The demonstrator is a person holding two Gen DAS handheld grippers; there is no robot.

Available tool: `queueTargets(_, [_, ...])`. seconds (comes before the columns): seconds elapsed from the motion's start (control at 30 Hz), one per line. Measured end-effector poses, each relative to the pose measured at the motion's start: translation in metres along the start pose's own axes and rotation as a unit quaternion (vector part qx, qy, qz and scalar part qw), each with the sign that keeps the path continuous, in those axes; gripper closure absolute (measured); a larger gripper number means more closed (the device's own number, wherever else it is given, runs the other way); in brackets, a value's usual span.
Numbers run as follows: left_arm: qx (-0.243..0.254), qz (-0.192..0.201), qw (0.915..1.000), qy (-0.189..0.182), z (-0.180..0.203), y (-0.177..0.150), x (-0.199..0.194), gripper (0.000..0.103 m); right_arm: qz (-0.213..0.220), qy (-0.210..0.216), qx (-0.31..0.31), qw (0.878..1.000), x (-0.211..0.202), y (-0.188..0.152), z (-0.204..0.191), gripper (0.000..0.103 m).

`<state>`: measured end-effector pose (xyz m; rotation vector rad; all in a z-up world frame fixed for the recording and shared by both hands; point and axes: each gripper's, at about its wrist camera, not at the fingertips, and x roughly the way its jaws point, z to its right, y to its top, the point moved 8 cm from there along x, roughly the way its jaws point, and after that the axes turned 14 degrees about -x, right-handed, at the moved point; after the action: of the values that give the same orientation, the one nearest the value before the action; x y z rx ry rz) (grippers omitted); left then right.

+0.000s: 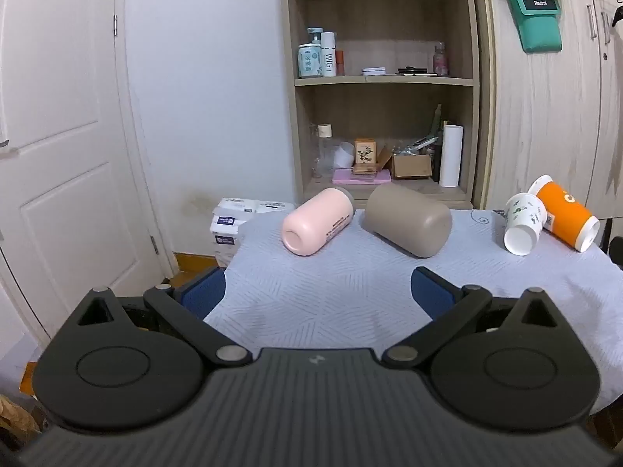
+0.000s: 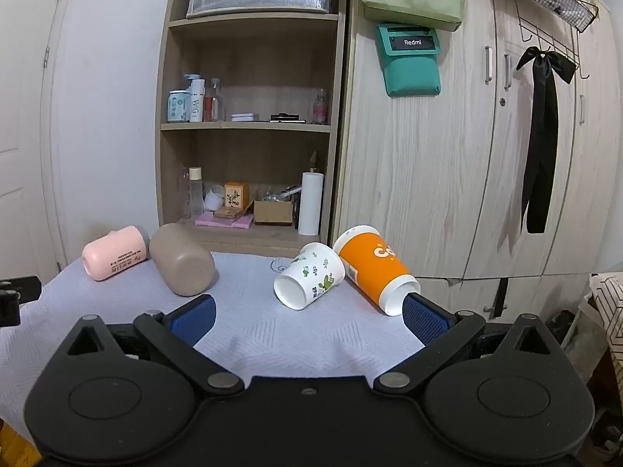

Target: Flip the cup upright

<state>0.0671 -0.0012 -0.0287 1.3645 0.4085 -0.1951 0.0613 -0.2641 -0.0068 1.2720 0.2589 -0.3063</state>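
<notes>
Lying on their sides across the far part of the counter [image 1: 331, 303] are four cups: taupe cup [image 1: 407, 221], orange cup [image 2: 372, 268], pink cup [image 1: 317, 221], then floral cup [image 2: 309, 274], left pair well apart from right pair. Your left gripper [image 1: 319, 292] and right gripper [image 2: 307, 317] hang near, both spread wide and empty. You risk rolling a cup off the cloth with a glancing touch, and the floral cup touches the orange one, so nudging either shifts both.

A smooth pink plastic cup [image 1: 317, 221] and a matte taupe cup [image 1: 407, 221] were seen. A white paper cup [image 2: 309, 274] was printed with green leaves, beside an orange paper cup [image 2: 375, 270].
</notes>
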Motion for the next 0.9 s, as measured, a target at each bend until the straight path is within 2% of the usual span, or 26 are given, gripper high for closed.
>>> queueTargets(0.9, [-0.001,-0.002,1.0,-0.009,-0.001,-0.003,-0.004,0.0,-0.037,0.005,0.014,0.999,0.01,-0.012,-0.004,0.0])
